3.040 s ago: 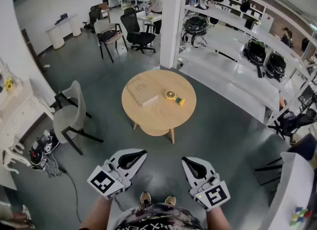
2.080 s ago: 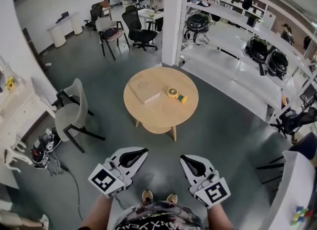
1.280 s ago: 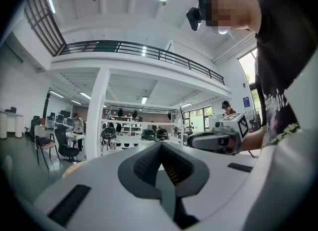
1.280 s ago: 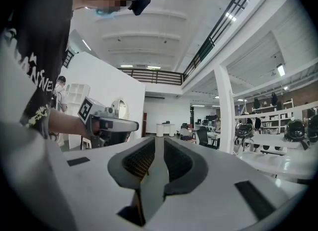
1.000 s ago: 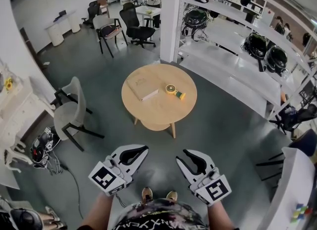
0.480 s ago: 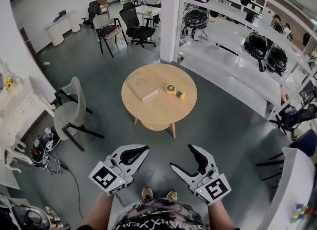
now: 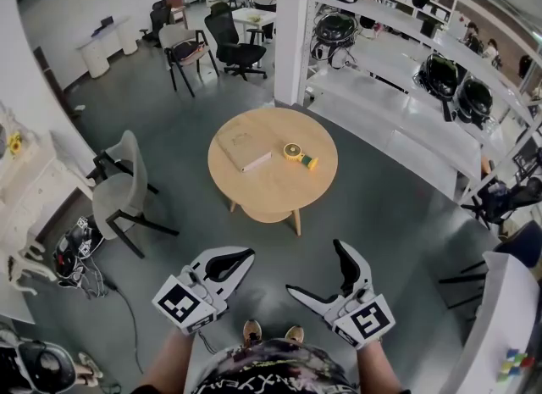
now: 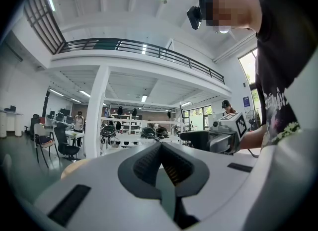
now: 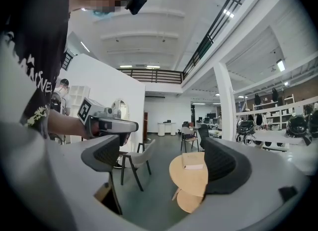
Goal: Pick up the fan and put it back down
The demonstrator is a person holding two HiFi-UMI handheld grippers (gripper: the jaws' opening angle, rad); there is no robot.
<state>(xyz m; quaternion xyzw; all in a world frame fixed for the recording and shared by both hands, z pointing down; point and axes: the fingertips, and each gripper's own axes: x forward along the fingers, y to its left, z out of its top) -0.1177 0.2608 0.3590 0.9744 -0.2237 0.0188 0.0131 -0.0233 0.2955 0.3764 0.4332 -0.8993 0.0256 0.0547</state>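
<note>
The fan [image 7: 296,153], small, yellow and green, lies on the round wooden table [image 7: 271,189] well ahead of me, out of reach of both grippers. My left gripper [image 7: 244,255] is held low at the left with its jaws together and nothing in them; in the left gripper view its pads [image 8: 160,148] meet. My right gripper [image 7: 317,269] is at the right. Its jaws are opening wide and nothing is between them. In the right gripper view the right gripper [image 9: 164,160] frames the table [image 9: 191,175]; the fan does not show there.
A flat tan book [image 7: 244,152] lies on the table left of the fan. A grey chair [image 7: 123,193] stands to the left, a white pillar [image 7: 292,28] behind the table, and white shelving with helmets [image 7: 440,87] to the right. Grey floor lies between me and the table.
The right gripper's jaws have spread from nearly together to wide apart. Both hands and the left gripper have stayed in place, and the fan has not moved.
</note>
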